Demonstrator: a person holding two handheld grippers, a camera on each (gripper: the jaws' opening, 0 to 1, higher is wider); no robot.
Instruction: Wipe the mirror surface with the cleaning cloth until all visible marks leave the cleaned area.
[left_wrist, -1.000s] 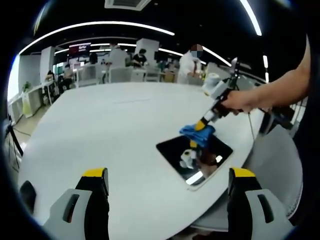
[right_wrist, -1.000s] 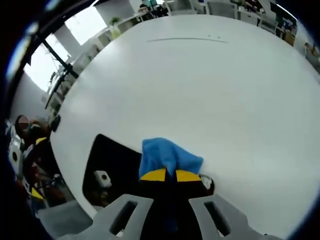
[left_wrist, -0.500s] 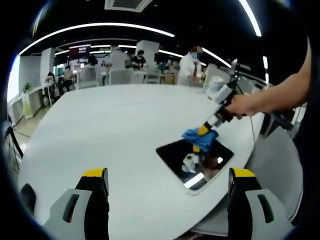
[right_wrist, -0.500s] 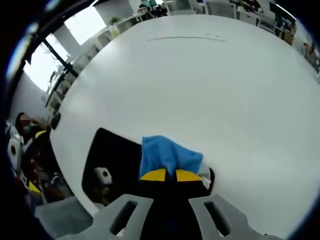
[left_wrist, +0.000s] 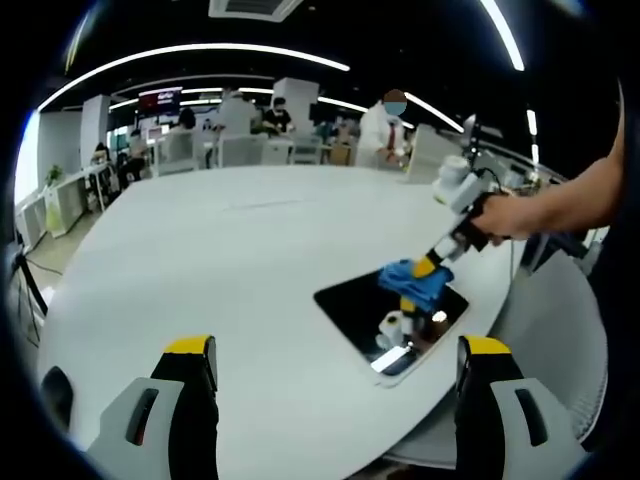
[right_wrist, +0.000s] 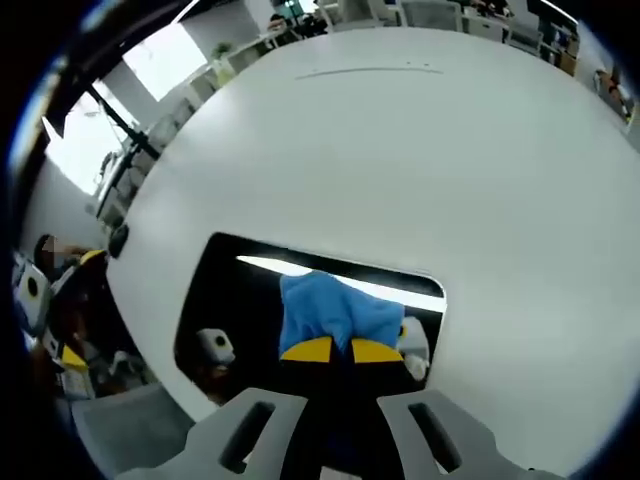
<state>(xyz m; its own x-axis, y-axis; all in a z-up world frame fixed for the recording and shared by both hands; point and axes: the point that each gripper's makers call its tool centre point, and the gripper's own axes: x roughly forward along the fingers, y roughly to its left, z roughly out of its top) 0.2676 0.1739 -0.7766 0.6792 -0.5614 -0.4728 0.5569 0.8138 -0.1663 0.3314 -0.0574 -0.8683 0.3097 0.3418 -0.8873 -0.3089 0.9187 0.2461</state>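
1. A wide white tabletop (left_wrist: 200, 260) fills most of the left gripper view, with a dark rectangular mirror (left_wrist: 365, 310) lying flat near its right edge.
2. In that view the right claw (left_wrist: 428, 268) reaches in from the right, held by a person's hand (left_wrist: 505, 215), and its yellow-tipped jaws are clenched on a bunched blue cleaning cloth (left_wrist: 412, 282).
3. The cloth is pressed onto the far right part of the mirror, touching the glass.
4. The mirror reflects the cloth, the claw and a bright strip of ceiling light near its front corner.
5. The left claw (left_wrist: 335, 350) rises from the bottom of its own view, its two grey jaws with yellow tips spread wide apart and gripping nothing, held above the tabletop on the near side of the mirror.
6. In the right gripper view the jaws meet at the yellow tips (right_wrist: 332, 350), pinching the blue cloth (right_wrist: 325, 310) against the mirror (right_wrist: 240, 290).
7. Here the mirror's dark surface spreads on both sides of the cloth, with the white tabletop (right_wrist: 400, 150) beyond it.
8. Far behind the tabletop, people (left_wrist: 385, 125) stand among desks and chairs in an open office.
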